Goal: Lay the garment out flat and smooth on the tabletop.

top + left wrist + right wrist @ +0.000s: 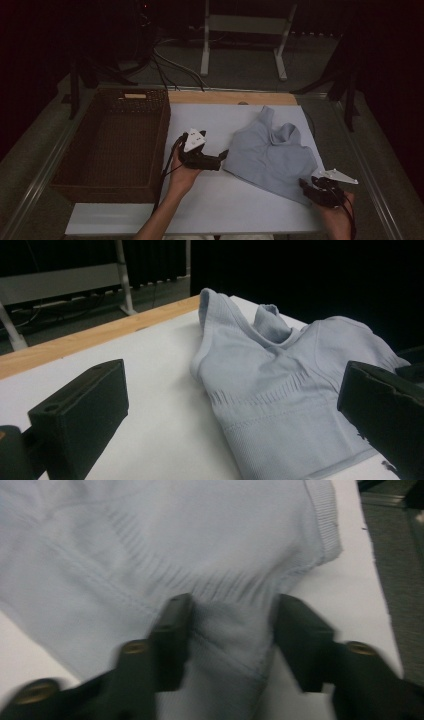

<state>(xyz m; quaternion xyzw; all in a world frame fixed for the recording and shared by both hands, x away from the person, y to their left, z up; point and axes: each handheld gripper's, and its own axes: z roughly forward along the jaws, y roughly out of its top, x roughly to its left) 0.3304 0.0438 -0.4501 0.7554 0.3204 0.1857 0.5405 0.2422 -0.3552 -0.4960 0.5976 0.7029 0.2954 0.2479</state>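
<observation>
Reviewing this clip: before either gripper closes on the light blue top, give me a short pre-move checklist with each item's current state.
1. Right gripper straddles fabric: ok, a raised fold of the light blue top sits between its jaws.
2. Right gripper has closed on that fold: not ok, the jaws stand apart.
3. Left gripper open for a grasp: ok, jaws wide apart in the left gripper view.
4. Left gripper has fabric between its jaws: not ok, its tips are just at the top's near-left edge.
5. Wicker basket free to receive: ok, nothing visible inside.
6. Top lies flat: not ok, it is rumpled at the straps.
</observation>
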